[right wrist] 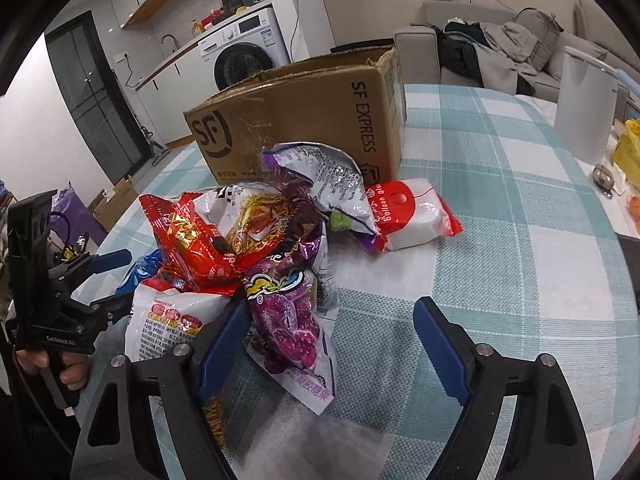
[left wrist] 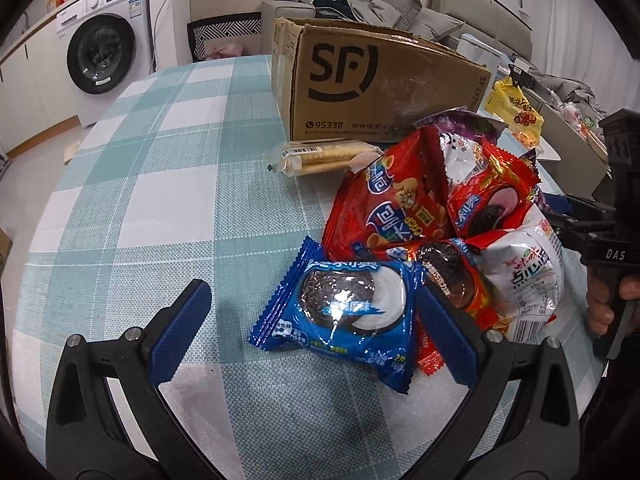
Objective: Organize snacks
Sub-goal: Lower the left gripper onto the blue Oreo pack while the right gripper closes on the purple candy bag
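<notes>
Checked table (left wrist: 168,184), open SF box (left wrist: 372,92) at its far side, snack pile (right wrist: 256,248) in front of the box, left gripper (left wrist: 312,316) spread wide around a blue cookie pack (left wrist: 340,312), pads not pressing, right gripper (right wrist: 332,344) wide around a purple bag (right wrist: 292,320), also loose

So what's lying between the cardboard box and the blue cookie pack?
In the left wrist view, a gold biscuit roll lies right before the cardboard box, then a red snack bag that reaches the blue cookie pack.
</notes>
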The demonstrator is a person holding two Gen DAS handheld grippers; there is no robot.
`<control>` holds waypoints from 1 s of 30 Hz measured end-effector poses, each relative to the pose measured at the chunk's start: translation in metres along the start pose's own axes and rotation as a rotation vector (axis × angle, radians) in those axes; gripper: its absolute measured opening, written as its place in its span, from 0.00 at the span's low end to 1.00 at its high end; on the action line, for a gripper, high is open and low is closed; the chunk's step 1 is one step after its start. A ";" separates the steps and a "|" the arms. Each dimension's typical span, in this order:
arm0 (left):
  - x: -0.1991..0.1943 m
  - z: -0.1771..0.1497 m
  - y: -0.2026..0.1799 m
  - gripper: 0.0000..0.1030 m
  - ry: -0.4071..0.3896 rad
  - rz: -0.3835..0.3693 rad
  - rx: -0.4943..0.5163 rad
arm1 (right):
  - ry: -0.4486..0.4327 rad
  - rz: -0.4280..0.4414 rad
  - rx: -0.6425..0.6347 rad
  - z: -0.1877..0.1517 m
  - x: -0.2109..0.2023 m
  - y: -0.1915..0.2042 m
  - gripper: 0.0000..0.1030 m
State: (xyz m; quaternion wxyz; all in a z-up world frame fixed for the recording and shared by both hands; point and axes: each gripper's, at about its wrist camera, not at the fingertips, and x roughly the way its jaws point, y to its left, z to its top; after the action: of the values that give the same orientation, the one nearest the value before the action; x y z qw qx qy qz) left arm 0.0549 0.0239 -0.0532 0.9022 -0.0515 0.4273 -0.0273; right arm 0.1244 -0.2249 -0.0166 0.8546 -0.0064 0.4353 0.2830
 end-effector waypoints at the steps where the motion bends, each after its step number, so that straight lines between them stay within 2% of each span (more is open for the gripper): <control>1: 0.001 0.001 0.002 0.99 0.006 -0.009 -0.003 | 0.007 0.010 0.003 0.001 0.003 0.000 0.81; 3: 0.004 0.002 0.005 0.99 0.016 -0.026 -0.014 | 0.019 0.023 0.007 0.003 0.007 0.000 0.79; 6: 0.007 0.003 0.009 0.93 0.029 -0.077 -0.035 | 0.021 0.039 0.017 0.005 0.011 0.001 0.75; 9: 0.009 0.005 0.010 0.86 0.035 -0.114 -0.041 | 0.019 0.056 0.026 0.005 0.011 0.003 0.67; 13: 0.008 0.005 0.009 0.71 0.043 -0.162 -0.036 | 0.013 0.073 0.022 0.003 0.010 0.007 0.51; 17: 0.000 0.003 0.003 0.50 0.037 -0.202 -0.024 | -0.004 0.068 0.021 0.000 0.006 0.011 0.44; 24: -0.010 -0.002 -0.005 0.44 0.011 -0.188 -0.010 | -0.053 0.038 0.031 -0.002 -0.005 0.007 0.34; 30: -0.016 -0.001 -0.004 0.44 -0.014 -0.181 -0.024 | -0.089 0.010 0.051 -0.005 -0.016 0.000 0.34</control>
State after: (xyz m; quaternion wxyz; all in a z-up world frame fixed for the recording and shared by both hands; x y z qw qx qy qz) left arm 0.0440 0.0218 -0.0412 0.8984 -0.1008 0.4148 -0.1035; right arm 0.1136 -0.2337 -0.0079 0.8715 0.0302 0.4042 0.2761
